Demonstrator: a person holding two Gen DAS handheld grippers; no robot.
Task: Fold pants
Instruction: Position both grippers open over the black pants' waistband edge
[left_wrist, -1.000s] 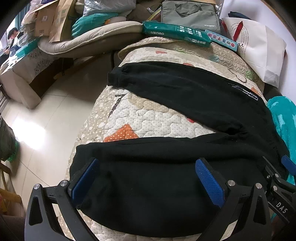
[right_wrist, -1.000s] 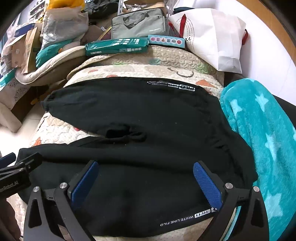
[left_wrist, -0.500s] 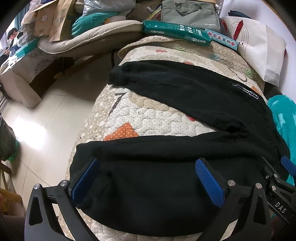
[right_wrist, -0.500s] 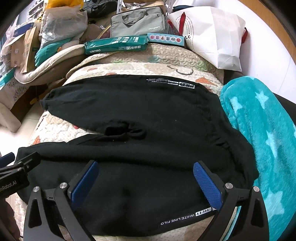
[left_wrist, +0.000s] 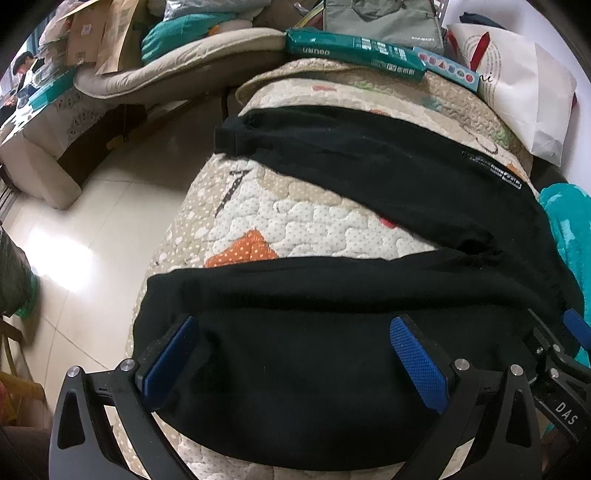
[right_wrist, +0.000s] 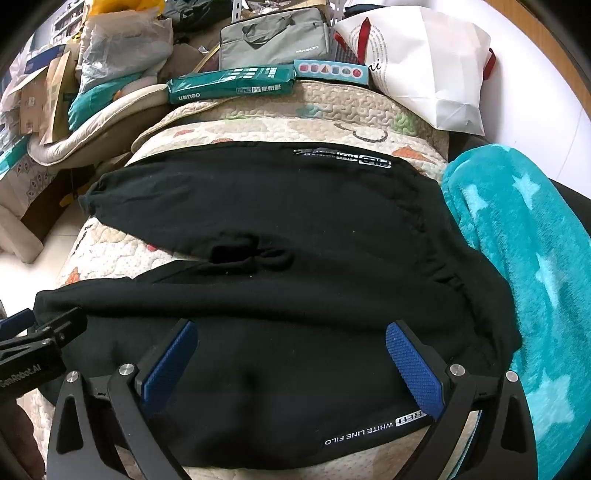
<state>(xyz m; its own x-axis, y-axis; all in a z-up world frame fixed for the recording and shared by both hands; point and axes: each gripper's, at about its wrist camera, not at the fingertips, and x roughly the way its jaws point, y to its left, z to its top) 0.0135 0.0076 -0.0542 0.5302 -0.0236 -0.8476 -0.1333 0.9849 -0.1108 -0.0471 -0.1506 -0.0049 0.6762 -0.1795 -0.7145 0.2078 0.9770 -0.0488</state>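
Observation:
Black pants (left_wrist: 369, 177) lie spread flat on a quilted cream bed cover (left_wrist: 295, 225), legs apart in a V, cuffs to the left, waist to the right. They also show in the right wrist view (right_wrist: 295, 229). My left gripper (left_wrist: 291, 354) is open, hovering over the near leg close to its cuff end. My right gripper (right_wrist: 291, 354) is open over the near leg close to the waist, just above white lettering (right_wrist: 369, 430). Each gripper shows at the edge of the other's view.
A teal star blanket (right_wrist: 524, 280) lies right of the waist. A green box (right_wrist: 229, 83), a grey bag (right_wrist: 273, 37) and a white paper bag (right_wrist: 424, 62) sit at the far end. The bed edge drops to a tiled floor (left_wrist: 92, 229) on the left.
Both grippers have shifted slightly forward over the near leg. The pants have not moved and both grippers stay open.

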